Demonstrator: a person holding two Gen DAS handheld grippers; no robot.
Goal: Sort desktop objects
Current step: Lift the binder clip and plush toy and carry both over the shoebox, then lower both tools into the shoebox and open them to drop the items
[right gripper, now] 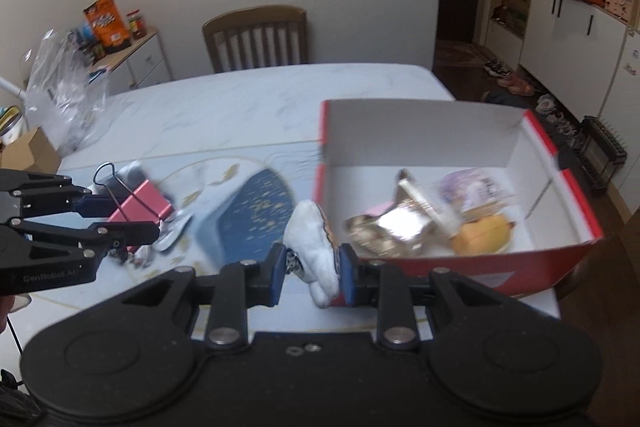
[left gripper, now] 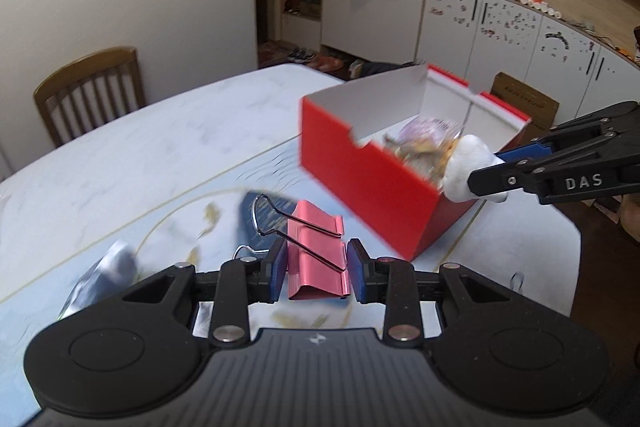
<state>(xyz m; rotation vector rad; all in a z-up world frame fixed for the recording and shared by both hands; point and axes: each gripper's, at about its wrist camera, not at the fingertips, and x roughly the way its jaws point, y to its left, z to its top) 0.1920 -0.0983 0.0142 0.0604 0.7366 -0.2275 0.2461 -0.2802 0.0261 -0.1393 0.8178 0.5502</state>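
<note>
My left gripper is shut on a large pink binder clip and holds it above the table; it also shows in the right wrist view. My right gripper is shut on a white plush toy, held beside the near left wall of the open red box. In the left wrist view the toy hangs at the box's near right corner. The box holds a shiny foil packet, a yellow item and a purple packet.
A blue patterned mat lies on the white marble table. Small items lie at the left of the mat. A wooden chair stands at the far side. A plastic bag and a cardboard box sit at the left.
</note>
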